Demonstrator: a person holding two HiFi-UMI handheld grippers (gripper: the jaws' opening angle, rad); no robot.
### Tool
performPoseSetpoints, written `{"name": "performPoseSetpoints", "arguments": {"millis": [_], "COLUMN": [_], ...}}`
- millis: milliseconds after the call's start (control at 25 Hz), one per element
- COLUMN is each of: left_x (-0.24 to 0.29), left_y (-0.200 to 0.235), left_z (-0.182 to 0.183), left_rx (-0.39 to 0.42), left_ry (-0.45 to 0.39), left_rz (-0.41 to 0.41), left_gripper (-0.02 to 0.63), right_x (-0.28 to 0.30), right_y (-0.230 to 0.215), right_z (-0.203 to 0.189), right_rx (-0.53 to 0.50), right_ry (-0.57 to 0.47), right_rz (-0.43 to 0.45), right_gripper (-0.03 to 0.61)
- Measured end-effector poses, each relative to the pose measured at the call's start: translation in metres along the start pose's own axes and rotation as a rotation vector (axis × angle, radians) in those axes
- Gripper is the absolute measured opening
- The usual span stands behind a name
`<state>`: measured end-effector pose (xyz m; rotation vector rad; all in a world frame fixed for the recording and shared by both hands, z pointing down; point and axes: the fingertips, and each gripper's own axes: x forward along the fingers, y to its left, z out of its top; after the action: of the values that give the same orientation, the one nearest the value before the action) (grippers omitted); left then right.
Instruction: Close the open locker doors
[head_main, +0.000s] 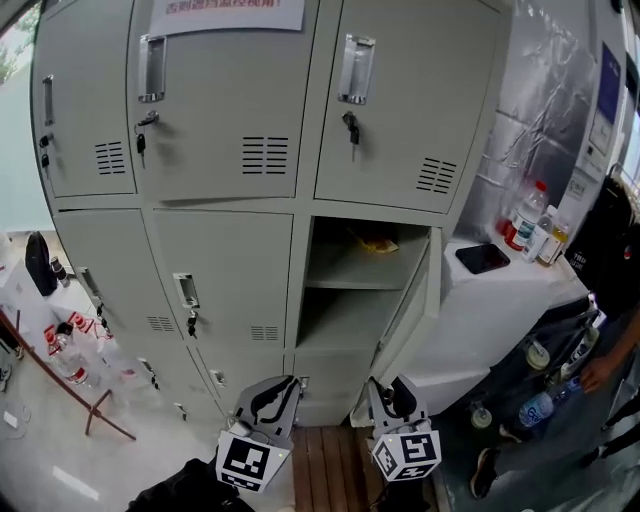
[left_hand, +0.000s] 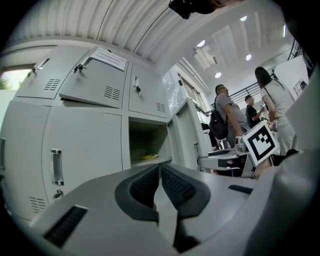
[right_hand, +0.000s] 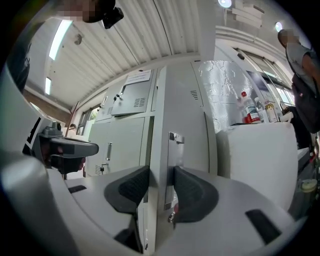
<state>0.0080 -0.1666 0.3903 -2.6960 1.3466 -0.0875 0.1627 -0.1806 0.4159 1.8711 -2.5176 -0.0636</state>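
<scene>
Head view: my left gripper (head_main: 272, 395) and right gripper (head_main: 392, 392) sit low before the lockers (head_main: 220, 250). The open locker door (head_main: 405, 320) juts out just ahead of the right one, with a white counter (head_main: 500, 290) to its right.

Left gripper view: jaws pressed together, empty, with free air ahead.

Right gripper view: jaws pinch the door's free edge.

Locker area: grey steel lockers (head_main: 230, 120)

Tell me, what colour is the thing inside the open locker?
Yellow. That thing shows best in the left gripper view.
</scene>
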Motion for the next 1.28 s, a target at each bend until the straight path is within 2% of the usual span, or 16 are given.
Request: {"name": "performPoseSetpoints", "arguments": {"millis": [560, 1280], "left_x": [-0.013, 0.010], "left_y": [0.074, 0.172], "left_z": [-0.007, -0.019], "left_rx": [-0.003, -0.020], "left_ry": [0.011, 0.012], "left_rz": [0.067, 0.082], "left_gripper": [0.037, 0.037], "right_x": [0.063, 0.160], "right_y": [0.051, 0.078], "right_z": [0.001, 0.001], "right_rx": [-0.022, -0.047], "right_ry": [0.023, 0.056], "right_rz": [0.033, -0.013], "right_gripper": [0.156, 0.135]}}
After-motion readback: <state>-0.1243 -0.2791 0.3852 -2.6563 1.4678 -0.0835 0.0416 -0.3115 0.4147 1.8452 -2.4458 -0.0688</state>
